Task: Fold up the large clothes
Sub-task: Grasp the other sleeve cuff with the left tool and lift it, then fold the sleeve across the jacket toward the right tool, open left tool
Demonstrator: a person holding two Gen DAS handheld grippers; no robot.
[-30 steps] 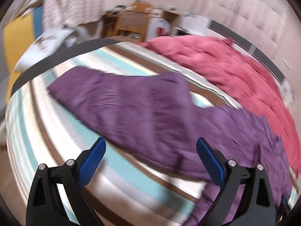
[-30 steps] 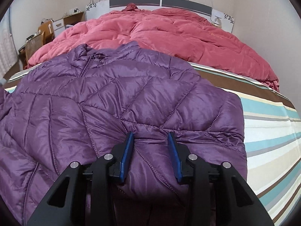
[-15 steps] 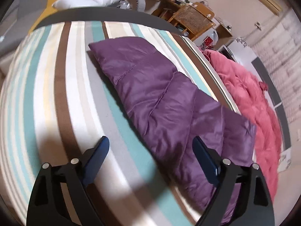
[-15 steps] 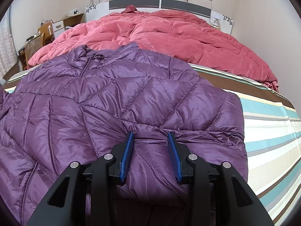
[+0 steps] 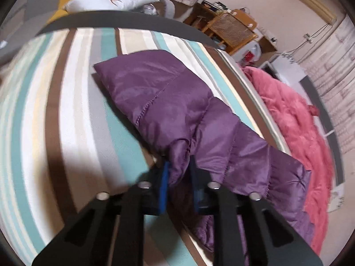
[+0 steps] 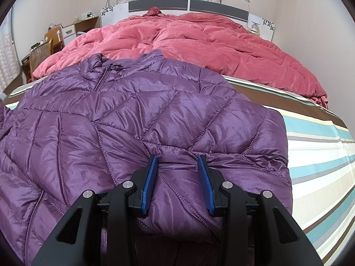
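A: What lay ahead of the tongs?

B: A bed [image 6: 321, 146] with a striped sheet carried everything. Beyond both pairs of tongs a pink quilt [image 6: 199, 42] was heaped toward the headboard. Nearer, a purple quilted down jacket [image 6: 133, 119] lay spread on the stripes, zipper up, its collar at the far side from the right tongs. One sleeve [image 5: 159, 97] stretched away from the left tongs, its cuff at the far end.

A: And the tongs themselves?

B: The right tongs [image 6: 177, 181] stood partly open, blue pads pressing a thick puffy fold near the jacket's hem. The left tongs [image 5: 178, 184] were closing, with a narrow pinch of the sleeve's fabric gathered between the pads, close to where it meets the body.

A: How would it handle?

B: I'd judge it light, soft and springy; the padding squashes and then puffs back, so folds may not stay flat. The shiny shell looked slippery, so a thin pinch could slide out. Better to grip at a stitched seam or the cuff, taking a full fold of padding rather than the shell alone.
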